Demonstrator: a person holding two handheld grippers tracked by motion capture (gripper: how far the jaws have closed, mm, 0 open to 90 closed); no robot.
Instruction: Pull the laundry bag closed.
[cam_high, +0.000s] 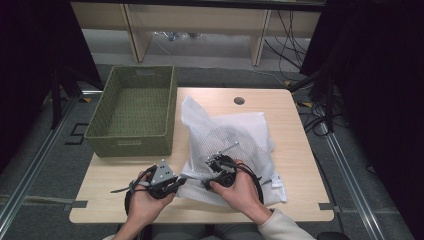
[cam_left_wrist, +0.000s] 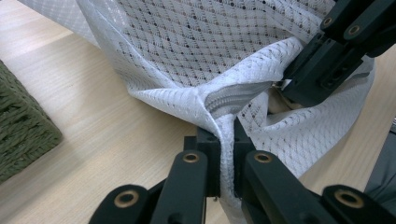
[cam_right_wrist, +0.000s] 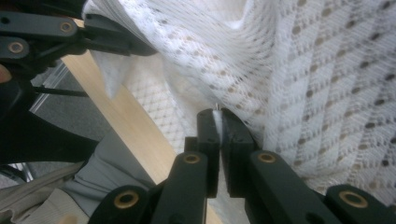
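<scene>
While both hands sit at the near edge of the table (cam_high: 125, 172), I note the following, left to right. A green woven basket (cam_high: 134, 112) stands on the far left of the table, overhanging its left edge; only its near corner shows in the left gripper view. To its right, my left gripper (cam_left_wrist: 226, 140) has its fingers clenched on a folded edge of the white mesh bag (cam_high: 227, 137), right where the grey zipper (cam_left_wrist: 233, 95) runs into the fold. The pinched cloth rises slightly off the wood. From above, this gripper (cam_high: 181, 178) reaches in from the left and meets the bag's near-left corner.

The bag itself lies on the middle of the table, just right of the basket, with something dark visible through the mesh.

My right gripper (cam_right_wrist: 219, 122) has its fingers pressed together on a small metal piece at the bag's edge, with mesh between the pads; I cannot tell what that piece is. In the high view it (cam_high: 216, 165) rests on the bag's near side, close to the left gripper.
</scene>
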